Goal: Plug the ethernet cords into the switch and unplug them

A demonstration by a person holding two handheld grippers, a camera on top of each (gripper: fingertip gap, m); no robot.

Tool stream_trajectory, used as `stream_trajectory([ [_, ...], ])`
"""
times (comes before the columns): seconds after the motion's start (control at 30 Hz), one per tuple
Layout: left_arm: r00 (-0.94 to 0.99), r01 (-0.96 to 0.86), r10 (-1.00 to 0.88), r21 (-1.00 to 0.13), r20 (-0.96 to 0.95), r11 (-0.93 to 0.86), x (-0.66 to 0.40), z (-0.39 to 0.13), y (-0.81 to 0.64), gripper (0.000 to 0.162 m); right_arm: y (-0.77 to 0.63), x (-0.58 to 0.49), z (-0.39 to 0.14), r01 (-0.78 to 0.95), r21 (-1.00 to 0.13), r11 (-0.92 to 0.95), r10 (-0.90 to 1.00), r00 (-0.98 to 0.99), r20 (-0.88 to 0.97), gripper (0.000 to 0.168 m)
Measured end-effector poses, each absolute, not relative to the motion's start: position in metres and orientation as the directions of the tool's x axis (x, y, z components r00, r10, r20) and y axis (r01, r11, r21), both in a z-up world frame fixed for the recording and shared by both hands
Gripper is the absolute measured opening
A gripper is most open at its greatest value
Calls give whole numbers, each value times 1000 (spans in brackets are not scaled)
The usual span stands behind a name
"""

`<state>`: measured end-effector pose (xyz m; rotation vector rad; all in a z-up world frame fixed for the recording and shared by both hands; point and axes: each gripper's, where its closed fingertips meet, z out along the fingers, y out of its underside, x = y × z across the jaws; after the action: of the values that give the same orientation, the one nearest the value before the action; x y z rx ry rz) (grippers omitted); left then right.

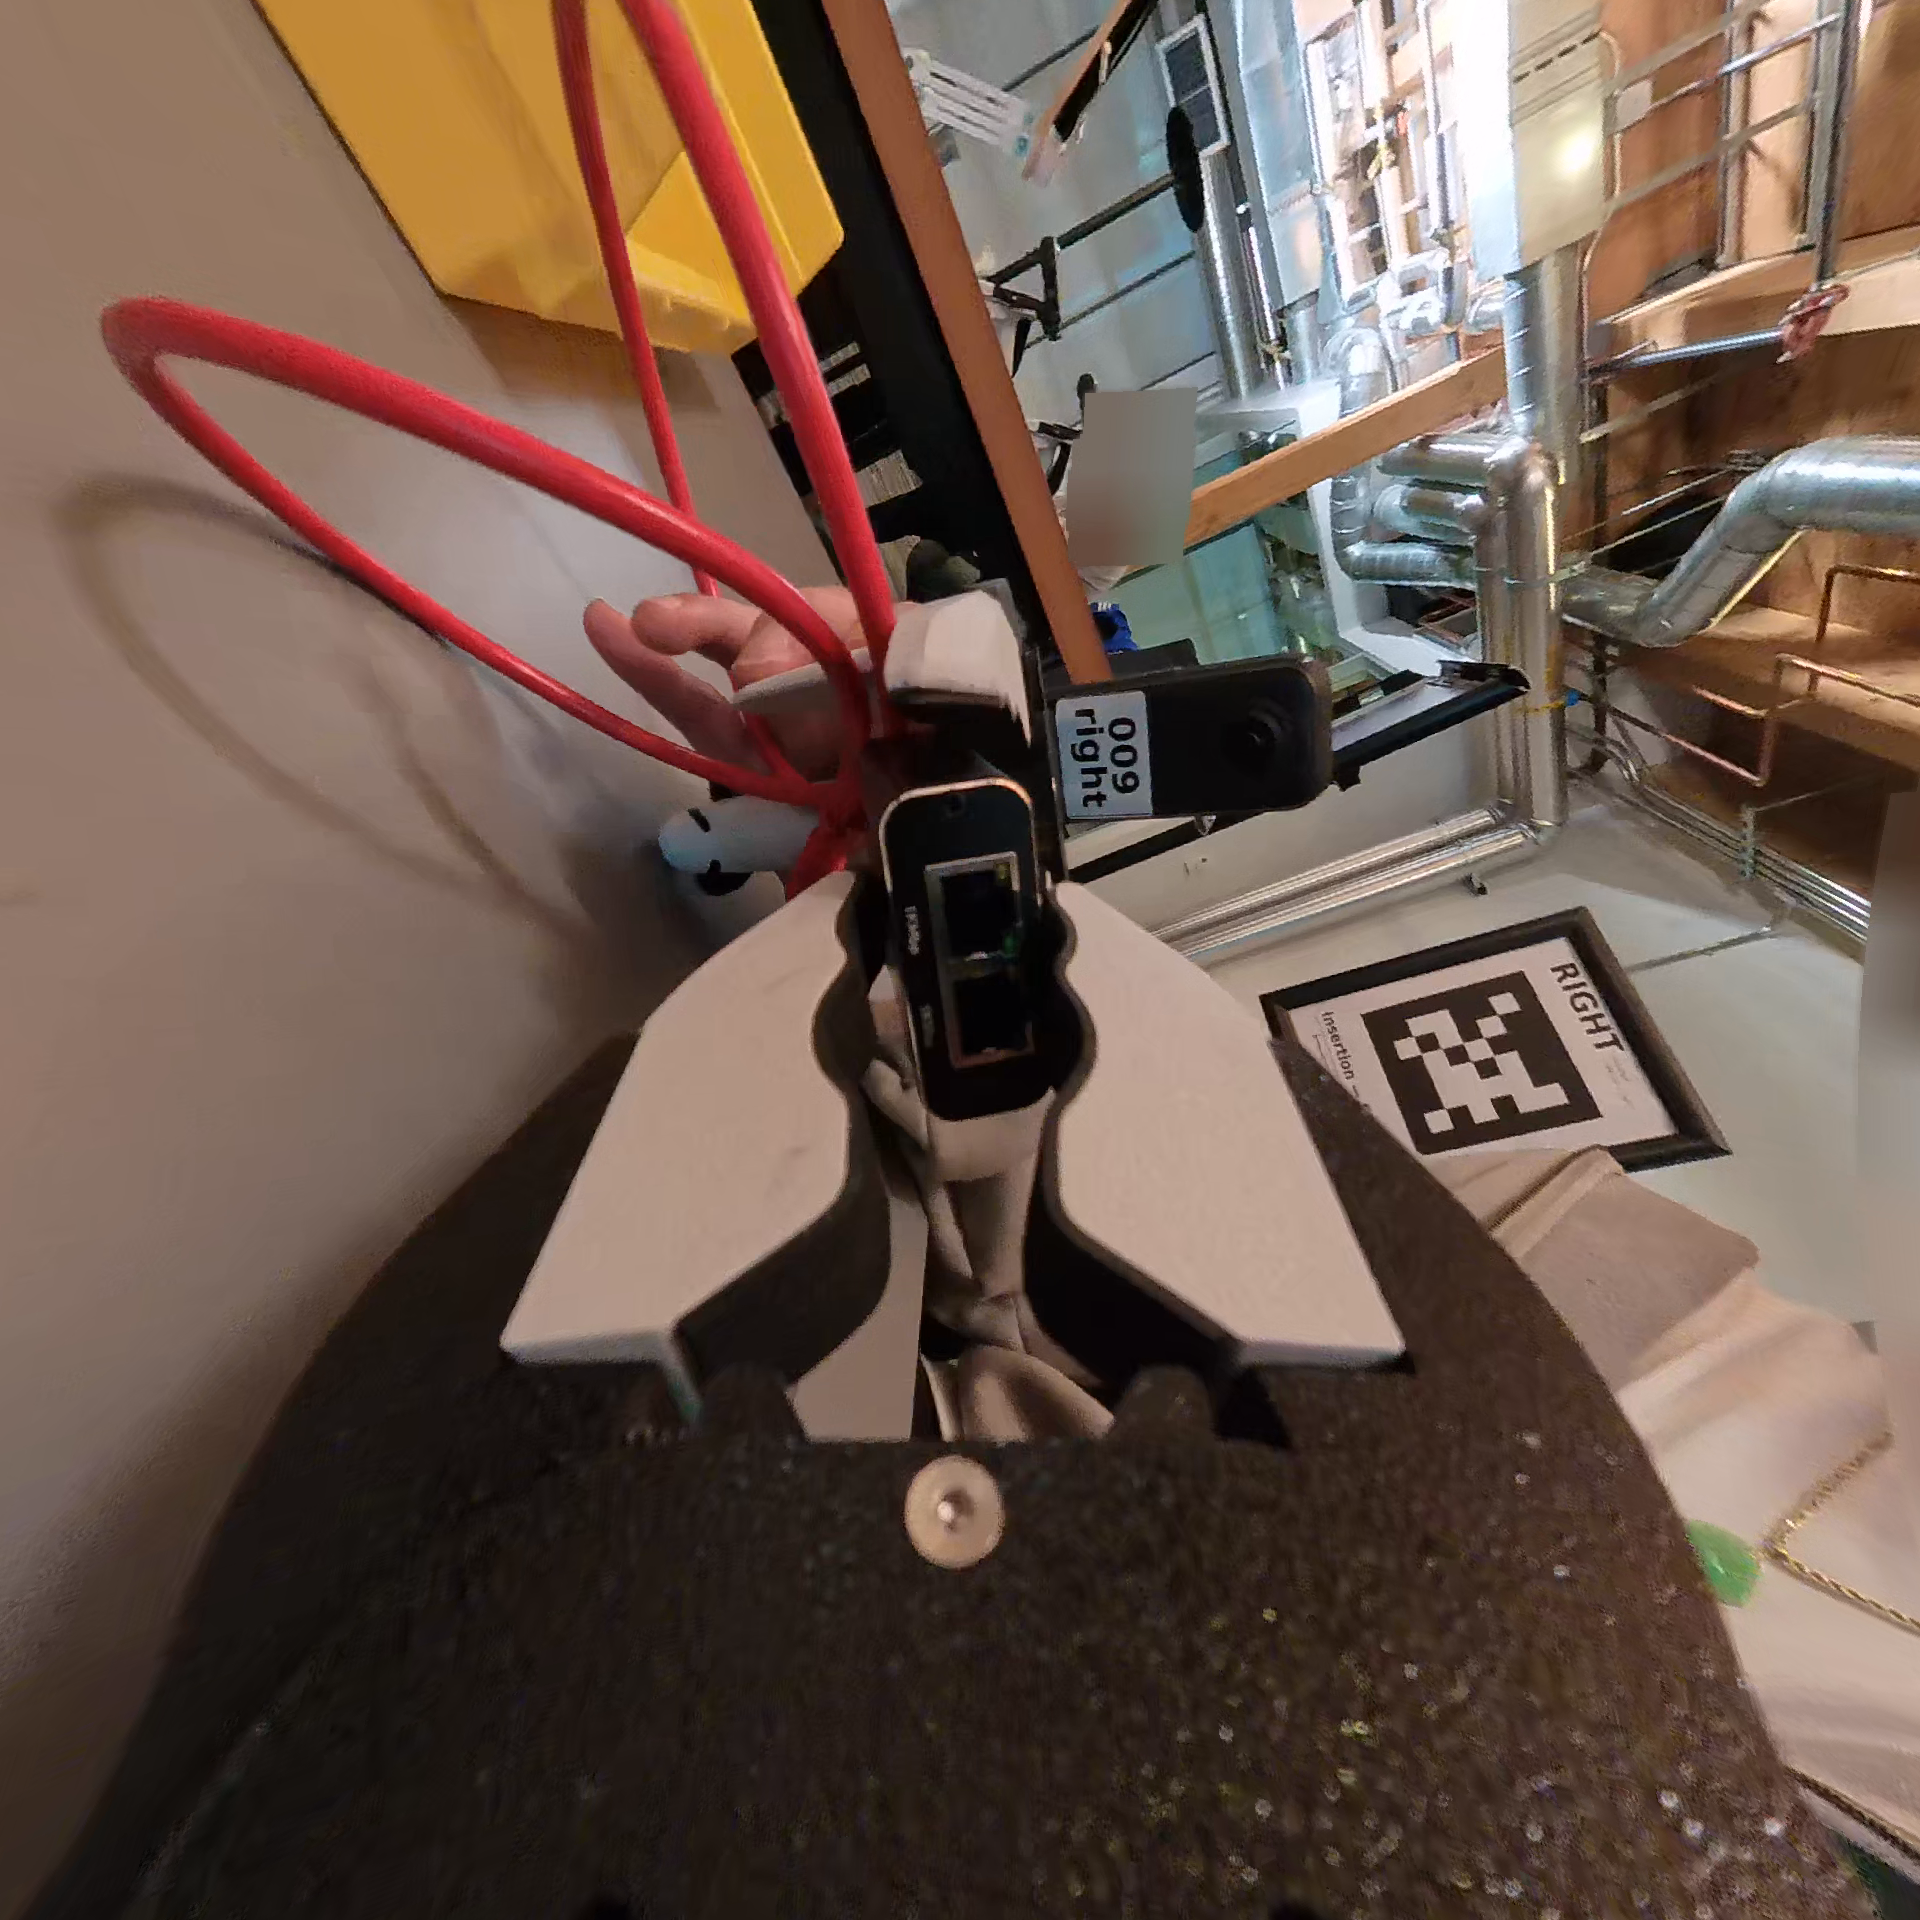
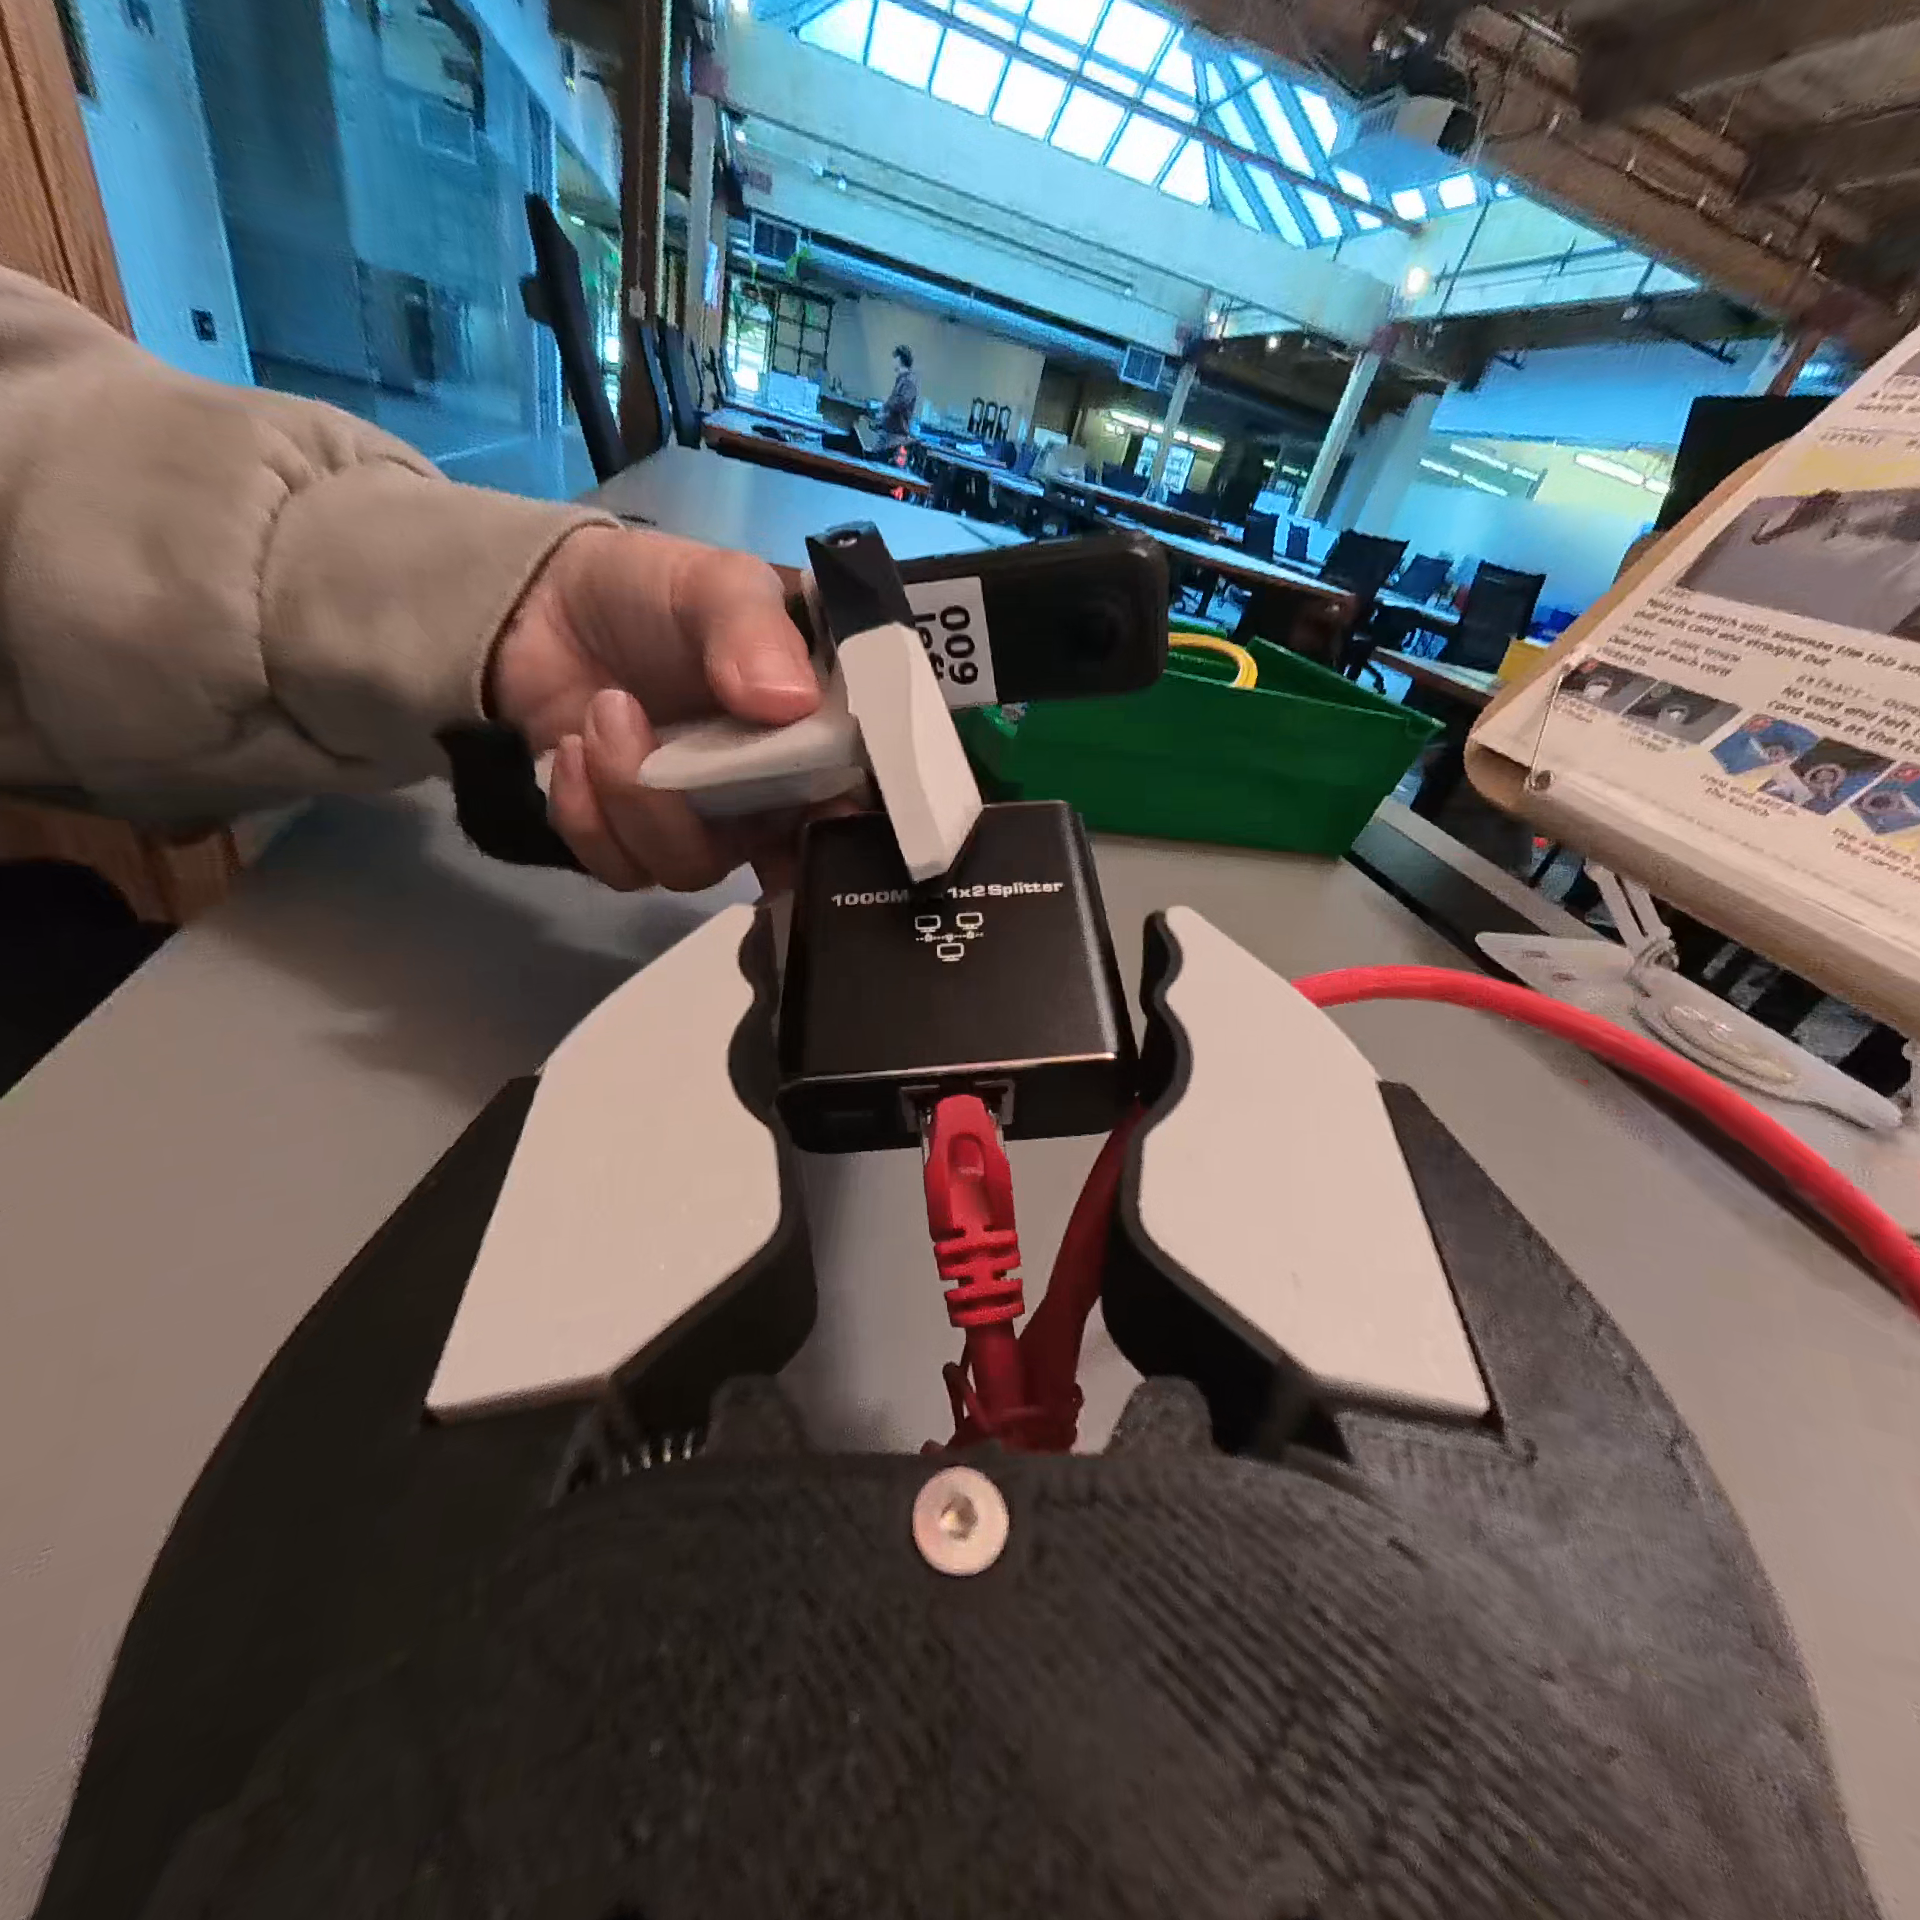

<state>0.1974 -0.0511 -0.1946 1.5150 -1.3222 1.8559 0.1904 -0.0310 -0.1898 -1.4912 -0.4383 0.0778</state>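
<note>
Gripping the small black metal switch box (image 1: 961, 961) at centre frame, the left gripper (image 1: 961, 997) has its two grey fingers clenched on the box's sides, with two empty ports facing the left wrist camera. The box's far end is hidden there behind its own body. In the right wrist view the same black box (image 2: 951, 987) sits in the middle of the frame on the grey tabletop (image 2: 260, 1091), and a red ethernet cord plug (image 2: 971, 1216) is seated in the near port. The right gripper (image 2: 956, 1049) stands released, its grey fingers (image 2: 634, 1153) spread either side of the box's near end; whether they touch it is hard to tell. The red cord (image 2: 1621, 1070) loops away toward the right edge and is cut off there; its lower run disappears beneath the gripper body. A hand (image 2: 644, 707) in a beige sleeve (image 2: 208, 582) holds the left gripper at upper left. A green bin (image 2: 1205, 748) stands behind, and a printed instruction sheet (image 2: 1756, 665) on a stand is cropped at the right edge.
</note>
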Motion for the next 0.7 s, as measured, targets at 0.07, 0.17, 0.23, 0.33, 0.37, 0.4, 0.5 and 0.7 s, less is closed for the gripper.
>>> stream_trajectory([
  [0.07,-330,-779,-233,-403,915,-480,197,-192,-50,27,-32,190,-188,226,-969,101,314,917,246,66],
  [0.17,-323,-782,-245,-403,914,-475,198,-194,-50,27,-32,191,-190,234,-967,104,309,916,255,66],
  [0.23,-328,-789,-252,-411,910,-457,197,-193,-51,27,-33,191,-189,218,-969,114,317,916,244,66],
  [0.33,-349,-797,-293,-447,890,-407,192,-194,-53,27,-33,186,-192,193,-979,61,366,908,202,67],
  [0.37,-354,-797,-300,-454,886,-399,191,-193,-53,27,-33,185,-191,185,-981,55,374,907,192,67],
  [0.4,-360,-796,-305,-461,882,-393,191,-192,-54,27,-33,184,-192,183,-982,49,382,905,188,68],
  [0.5,-380,-793,-314,-481,870,-372,189,-189,-56,28,-33,178,-193,144,-988,56,409,900,154,72],
  [0.7,-308,-780,-215,-376,927,-501,195,-183,-55,29,-24,187,-195,336,-940,52,263,904,338,81],
])
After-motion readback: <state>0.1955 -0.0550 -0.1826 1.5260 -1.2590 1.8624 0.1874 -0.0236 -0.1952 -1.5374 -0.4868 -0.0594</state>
